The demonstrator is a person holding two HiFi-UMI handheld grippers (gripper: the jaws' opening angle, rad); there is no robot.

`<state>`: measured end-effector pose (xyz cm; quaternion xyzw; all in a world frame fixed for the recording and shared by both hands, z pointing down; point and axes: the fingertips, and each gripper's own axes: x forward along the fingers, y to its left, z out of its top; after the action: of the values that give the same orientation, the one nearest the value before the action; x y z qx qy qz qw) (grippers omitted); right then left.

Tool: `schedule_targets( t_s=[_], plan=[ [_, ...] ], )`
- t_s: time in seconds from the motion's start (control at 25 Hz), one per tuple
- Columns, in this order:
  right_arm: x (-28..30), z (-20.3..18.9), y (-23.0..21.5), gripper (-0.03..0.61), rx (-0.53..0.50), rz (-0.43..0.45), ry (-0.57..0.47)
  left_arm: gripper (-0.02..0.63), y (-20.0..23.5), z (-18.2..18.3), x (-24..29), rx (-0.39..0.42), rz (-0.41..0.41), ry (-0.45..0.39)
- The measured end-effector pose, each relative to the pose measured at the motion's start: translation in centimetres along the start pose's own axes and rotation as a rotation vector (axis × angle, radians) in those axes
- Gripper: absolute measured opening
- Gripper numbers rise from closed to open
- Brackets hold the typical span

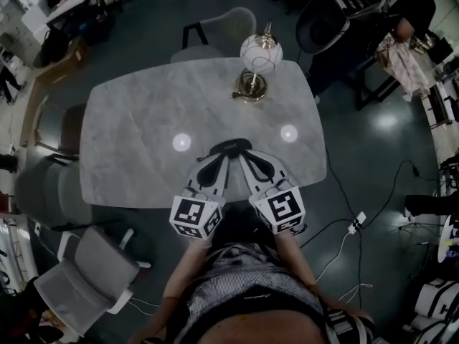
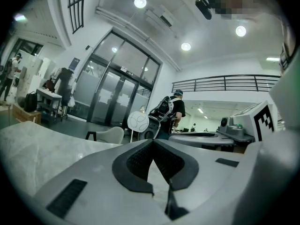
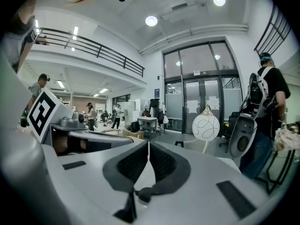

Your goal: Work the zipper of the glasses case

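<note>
Where left claw (image 1: 219, 158) and right claw (image 1: 244, 158) point, glasses case (image 1: 229, 146), at tips

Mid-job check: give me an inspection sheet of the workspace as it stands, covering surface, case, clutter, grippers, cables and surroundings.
Surface: marble table, showing two ceiling-light reflections.
Job's things: dark glasses case near the front edge, at the gripper tips; zipper too small to read.
Clutter: globe lamp at the far edge.
Grippers: left gripper and right gripper both shut, nothing between the jaws; contact with the case cannot be told.
Cables: power strip and cable on the floor right of the table.
Surroundings: chairs around the table; person at another desk.
</note>
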<state>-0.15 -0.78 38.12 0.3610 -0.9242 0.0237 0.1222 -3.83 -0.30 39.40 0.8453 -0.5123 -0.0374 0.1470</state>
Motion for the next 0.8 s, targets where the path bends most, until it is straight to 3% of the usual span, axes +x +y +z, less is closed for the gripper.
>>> schedule_targets(
  t_s=[0.28, 0.8],
  plan=[
    [1.2, -0.3, -1.8, 0.063, 0.006, 0.011, 0.019, 0.0, 0.8, 0.3, 1.7, -0.01, 0.01, -0.001],
    [3.9, 1.1, -7.0, 0.063, -0.027, 0.179, 0.011, 0.001, 0.9, 1.5, 7.6, -0.02, 0.128, -0.018]
  ],
)
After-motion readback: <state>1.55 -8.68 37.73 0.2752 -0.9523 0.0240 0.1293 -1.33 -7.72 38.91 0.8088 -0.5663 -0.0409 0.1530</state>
